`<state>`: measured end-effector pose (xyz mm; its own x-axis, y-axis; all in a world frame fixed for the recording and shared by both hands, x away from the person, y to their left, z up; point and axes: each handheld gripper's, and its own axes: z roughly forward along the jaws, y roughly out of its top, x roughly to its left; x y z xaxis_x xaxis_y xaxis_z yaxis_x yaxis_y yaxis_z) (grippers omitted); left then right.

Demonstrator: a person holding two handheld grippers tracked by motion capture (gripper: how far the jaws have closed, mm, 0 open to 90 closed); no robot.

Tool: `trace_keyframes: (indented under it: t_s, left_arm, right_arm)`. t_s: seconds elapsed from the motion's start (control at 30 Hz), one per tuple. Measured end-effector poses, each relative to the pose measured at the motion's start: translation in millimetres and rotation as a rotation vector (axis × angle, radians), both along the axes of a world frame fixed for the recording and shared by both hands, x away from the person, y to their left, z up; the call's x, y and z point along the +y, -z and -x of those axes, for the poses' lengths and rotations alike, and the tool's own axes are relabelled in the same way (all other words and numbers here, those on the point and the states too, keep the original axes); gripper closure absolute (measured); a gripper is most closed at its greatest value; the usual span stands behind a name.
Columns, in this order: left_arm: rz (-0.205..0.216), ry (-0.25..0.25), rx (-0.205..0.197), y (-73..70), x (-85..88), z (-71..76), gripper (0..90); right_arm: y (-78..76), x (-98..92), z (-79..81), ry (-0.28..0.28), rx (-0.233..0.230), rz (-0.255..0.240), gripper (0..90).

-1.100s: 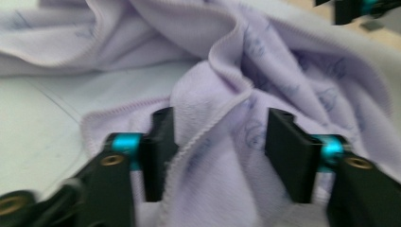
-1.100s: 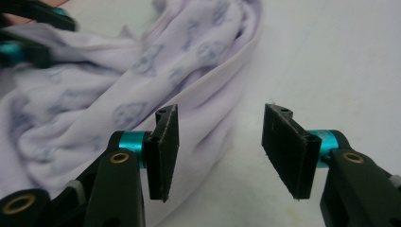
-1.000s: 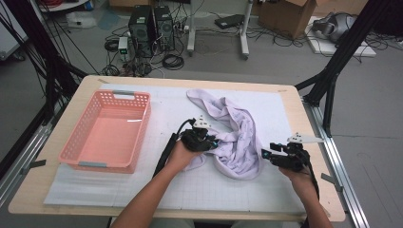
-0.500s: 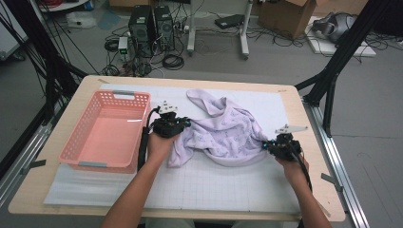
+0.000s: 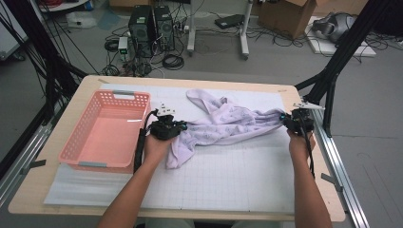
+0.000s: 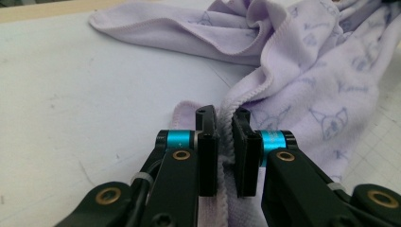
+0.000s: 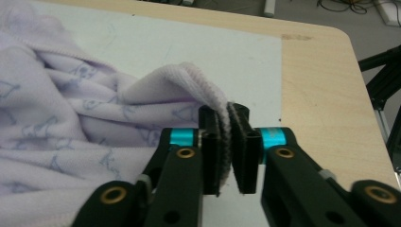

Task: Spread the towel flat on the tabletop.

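High view: the left tongs (image 5: 183, 126) are clamped on one edge of the lilac towel (image 5: 228, 126) and the right tongs (image 5: 286, 119), whose jaws have just been easing open slightly, pinch a folded hem at its other end. The towel stretches between them across the white tabletop (image 5: 228, 175), bunched in the middle, with a pink basket (image 5: 76, 147) just beside the left hand (image 5: 157, 145).

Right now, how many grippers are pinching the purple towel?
2. The left gripper pinches the purple towel at the edge nearest the pink basket; the right gripper pinches its far end, near the table's right edge.
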<state>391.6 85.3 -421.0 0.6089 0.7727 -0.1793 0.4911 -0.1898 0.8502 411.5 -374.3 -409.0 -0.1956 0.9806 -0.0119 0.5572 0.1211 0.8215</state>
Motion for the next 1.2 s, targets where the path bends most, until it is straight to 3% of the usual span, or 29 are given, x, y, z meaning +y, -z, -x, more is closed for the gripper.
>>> trace_keyframes:
  t_s: [0.1, 0.13, 0.2, 0.23, 0.33, 0.47, 0.57, 0.63, 0.77, 0.8, 0.83, 0.9, 0.97, 1.07, 1.2]
  left_arm:
    - [0.007, 0.007, -0.002, 1.6, 0.3, 1.8, 82.0]
    - [0.010, 0.007, -0.004, 1.8, 0.4, 2.2, 82.0]
    - [0.011, 0.008, -0.006, 1.5, 0.7, 2.6, 82.0]
    - [0.020, 0.007, -0.013, 0.8, 0.8, 3.0, 81.9]
    - [0.031, 0.009, -0.023, -0.8, -0.3, 4.3, 81.8]
    - [0.039, 0.014, -0.035, -3.2, -0.1, 5.6, 81.9]
    - [0.047, 0.010, -0.037, -4.1, -0.2, 6.3, 81.9]
    - [0.046, 0.012, -0.041, -5.3, 0.5, 7.1, 81.8]
    - [0.046, 0.012, -0.043, -5.9, 1.1, 7.4, 81.9]
    - [0.046, 0.012, -0.043, -5.9, 1.1, 7.4, 81.8]
    - [0.045, 0.014, -0.042, -6.2, 1.0, 7.8, 81.9]
    - [0.046, 0.019, -0.042, -6.5, 1.2, 8.2, 81.9]
    - [0.053, 0.021, -0.042, -7.8, 1.7, 9.3, 81.9]
    - [0.069, 0.033, -0.050, -11.2, 2.9, 12.8, 81.8]
    - [0.072, 0.063, -0.061, -18.6, 0.8, 23.6, 81.0]
  right_arm:
    - [-4.9, 2.8, 12.7, -0.029, 0.007, -0.055, 56.2]
    - [-9.3, 5.0, 18.9, -0.041, 0.000, -0.056, 55.9]
    - [-17.6, 12.3, 35.6, -0.069, -0.064, -0.034, 56.2]
    - [-20.4, 16.5, 42.7, -0.099, -0.068, -0.040, 57.6]
    - [-15.2, 34.3, 62.2, -0.216, -0.004, -0.056, 62.0]
    - [7.3, 65.3, 79.0, -0.363, 0.075, -0.101, 66.3]
    - [21.2, 93.6, 79.8, -0.444, 0.125, -0.076, 64.6]
    - [28.1, 111.0, 77.1, -0.480, 0.134, -0.037, 62.3]
    - [38.3, 135.1, 71.1, -0.482, 0.123, 0.047, 61.8]
    - [38.3, 135.1, 71.1, -0.482, 0.123, 0.047, 61.8]
    - [39.0, 138.6, 69.7, -0.489, 0.097, 0.089, 67.5]
    - [38.5, 139.1, 70.5, -0.511, 0.089, 0.106, 84.5]
    - [37.3, 137.8, 71.2, -0.528, 0.091, 0.130, 87.0]
    - [35.5, 131.3, 71.6, -0.546, 0.118, 0.100, 87.5]
    - [25.9, 97.9, 91.2, -0.578, 0.126, 0.062, 87.6]
